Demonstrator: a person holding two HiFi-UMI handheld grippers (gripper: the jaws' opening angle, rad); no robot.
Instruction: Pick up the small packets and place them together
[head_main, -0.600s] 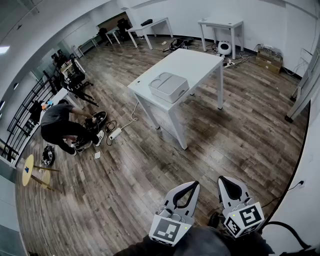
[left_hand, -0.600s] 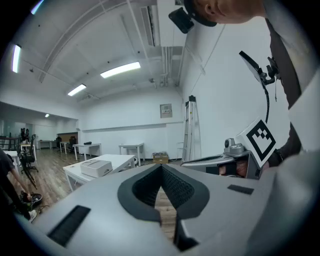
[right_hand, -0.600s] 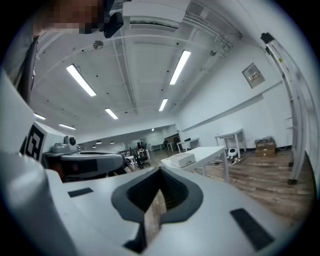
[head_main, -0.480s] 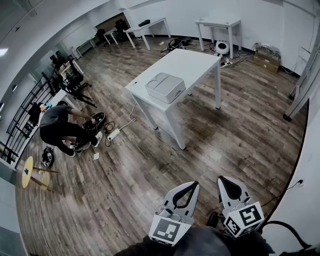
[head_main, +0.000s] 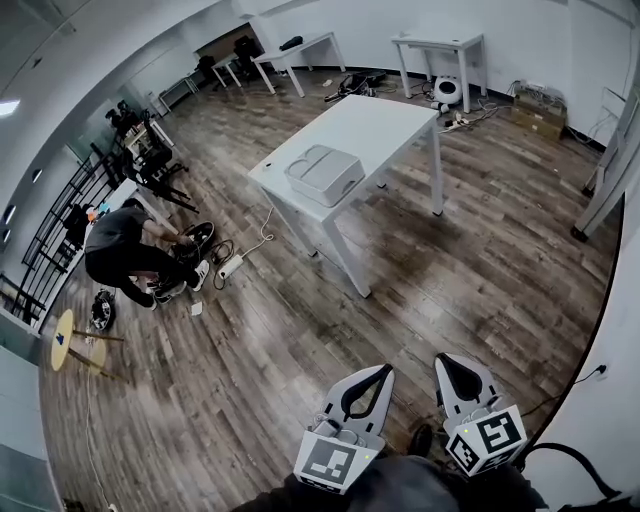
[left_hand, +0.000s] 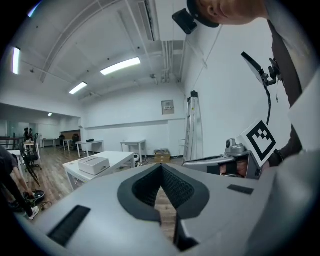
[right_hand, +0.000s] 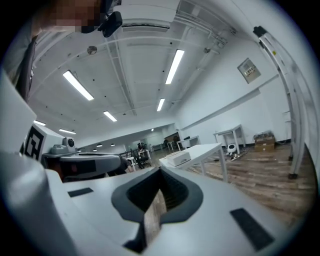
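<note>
Left gripper (head_main: 386, 370): held low at the near edge of the head view, close to the body, pointing away across the room; jaws closed tip to tip, nothing between them, only floor showing through the gap behind the tips.
Right gripper (head_main: 448, 360): just beside the left one, on its right, at about the same height; jaws pressed together, empty.
Marker cubes: one at the near end of each gripper, left (head_main: 330, 462) and right (head_main: 487, 437), patterned faces turned up.
Small packets: not made out in any view.
Bench (head_main: 385, 120): white, standing mid-room, well apart from both grippers, far and slightly left of them.
Box (head_main: 323, 173): pale grey with rounded corners, resting on the near-left end of the bench.
Floor (head_main: 300, 340): dark wood planks, filling the stretch between the grippers and the bench.
Person (head_main: 118, 245): crouched on the floor at the left, well apart from the bench, bent over dark gear.
Power strip (head_main: 230, 267): white, lying on the floor between the person and the bench, with a cable running toward the bench.
Far benches: two more white ones against the far wall, one left (head_main: 300, 48), one right (head_main: 440, 45).
Ladder (left_hand: 192, 125): propped upright against the wall at the right.
</note>
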